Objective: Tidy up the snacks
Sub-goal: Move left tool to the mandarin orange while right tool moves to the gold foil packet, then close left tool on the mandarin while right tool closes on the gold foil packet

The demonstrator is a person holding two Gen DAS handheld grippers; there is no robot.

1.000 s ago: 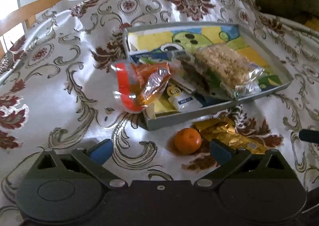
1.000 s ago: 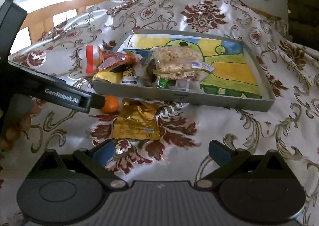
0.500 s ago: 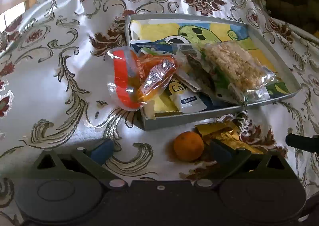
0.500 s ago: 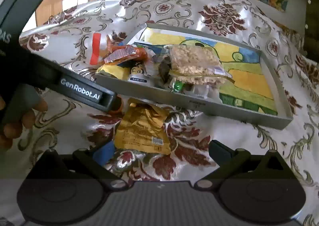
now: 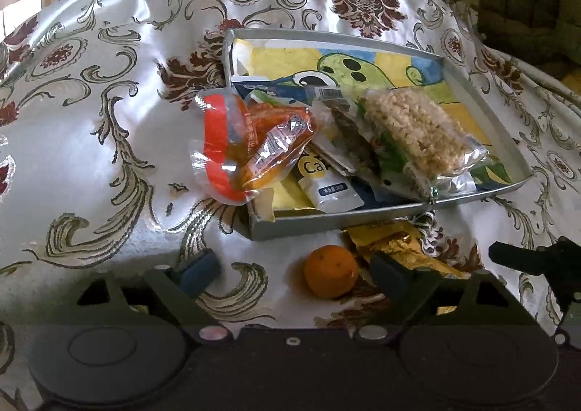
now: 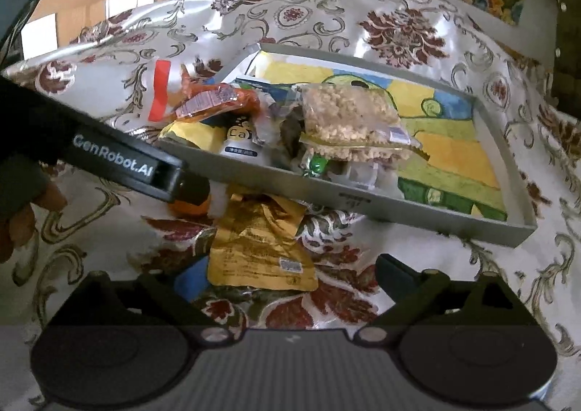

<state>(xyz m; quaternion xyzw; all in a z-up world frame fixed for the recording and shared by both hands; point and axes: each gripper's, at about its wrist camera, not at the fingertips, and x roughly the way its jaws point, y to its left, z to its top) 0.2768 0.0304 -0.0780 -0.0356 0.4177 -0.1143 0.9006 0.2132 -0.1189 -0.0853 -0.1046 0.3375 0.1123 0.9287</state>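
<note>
While both pairs of jaws are narrowing from a wide spread, neither presses on anything. The left hand-held gripper (image 5: 294, 271) hangs over the patterned cloth (image 5: 90, 142) on the worktop, with the small orange (image 5: 330, 276) lying between its fingers, closer to the one at 3 o'clock; whether that finger touches the fruit I cannot tell. The right hand-held gripper (image 6: 287, 275) has the lower end of the gold packet (image 6: 259, 247) between its fingers, which stand clear of it on both sides. The packet lies flat on the cloth just beside the near wall of the grey tray (image 6: 363, 198), at the tray's 6 o'clock, and the orange sits at the packet's 9 o'clock. Snacks are heaped in the tray's near-left part: a puffed-rice bar (image 5: 417, 131) in clear wrap on top, a white pouch (image 5: 332, 189) under it, and an orange-and-red bag (image 5: 250, 146) hanging over the tray's left wall at 9 o'clock.
</note>
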